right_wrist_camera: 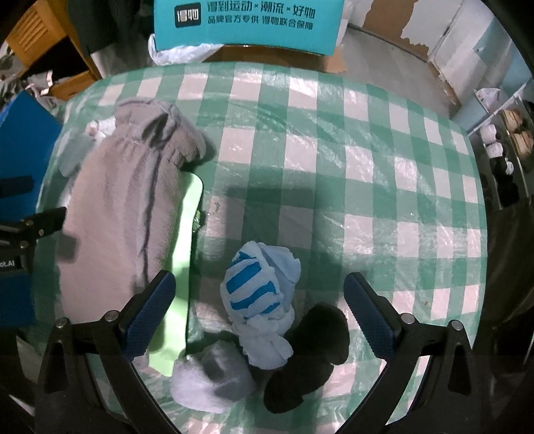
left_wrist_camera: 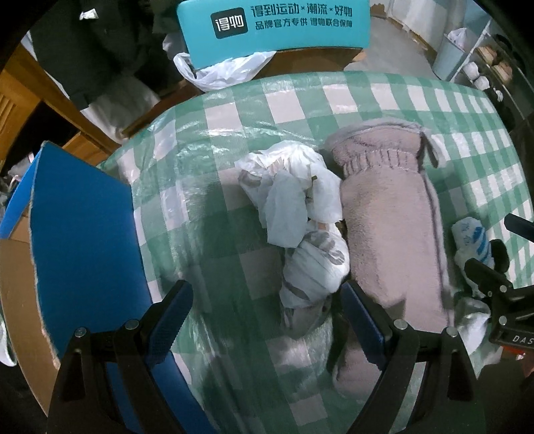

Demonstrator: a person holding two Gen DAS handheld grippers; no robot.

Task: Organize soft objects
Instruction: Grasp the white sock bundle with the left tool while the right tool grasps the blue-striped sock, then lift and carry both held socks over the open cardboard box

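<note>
Right down by the right gripper (right_wrist_camera: 258, 300), fingers spread wide and holding nothing, sits a little huddle of rolled socks on the checked tablecloth (right_wrist_camera: 367, 150): a pale grey one (right_wrist_camera: 212, 380) nearest, a black one (right_wrist_camera: 308, 350) beside it, and the blue-striped one (right_wrist_camera: 257, 300) squarely between the fingers. These look light, squashy and easy to crush, so a pinch across the fat middle of the striped roll should hold it best. The left gripper (left_wrist_camera: 267, 317) is just as wide apart and empty, hanging over a crumpled white patterned cloth (left_wrist_camera: 300, 217); it looks limp and floppy, so a grab at the bunched centre is likely to lift more than a corner would. Touching it on the right lies the long fleecy grey garment (left_wrist_camera: 387, 227), bulkier and probably heavier. Farther back stands a teal box (left_wrist_camera: 273, 26).
</note>
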